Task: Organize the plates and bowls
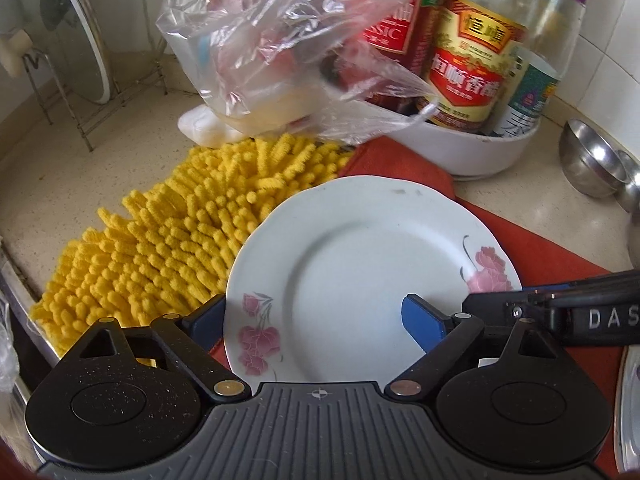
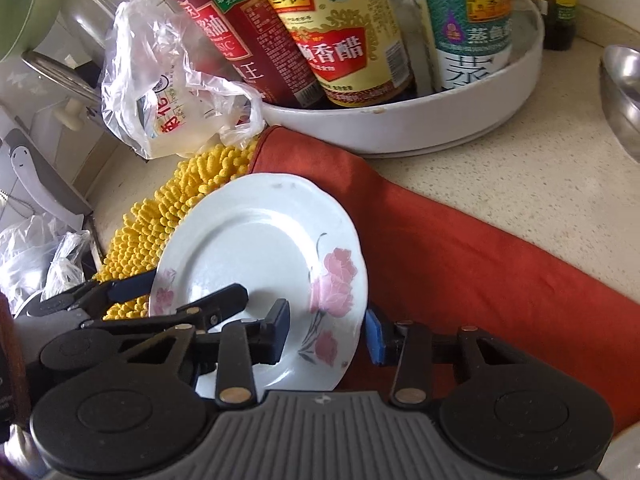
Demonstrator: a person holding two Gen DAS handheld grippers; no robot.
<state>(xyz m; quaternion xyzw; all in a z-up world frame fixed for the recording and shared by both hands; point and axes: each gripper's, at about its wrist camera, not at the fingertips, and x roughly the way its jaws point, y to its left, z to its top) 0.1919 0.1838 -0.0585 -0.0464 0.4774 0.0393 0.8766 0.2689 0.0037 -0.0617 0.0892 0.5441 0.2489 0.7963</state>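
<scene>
On the red cloth (image 2: 460,248), floral plate (image 2: 256,256) unstowed; right gripper (image 2: 328,330) fingers straddle its rim, left gripper (image 1: 316,320) fingers wide.

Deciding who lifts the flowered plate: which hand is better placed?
Probably right: fingers of the right gripper closely bracket the rim of the plate, while the left gripper straddles the other edge widely.

Vinegar bottle (image 1: 472,68): "恒顺香醋". Red bottle (image 1: 394,20): "CLASSIC". Right tool (image 1: 600,312): "DAS".
</scene>
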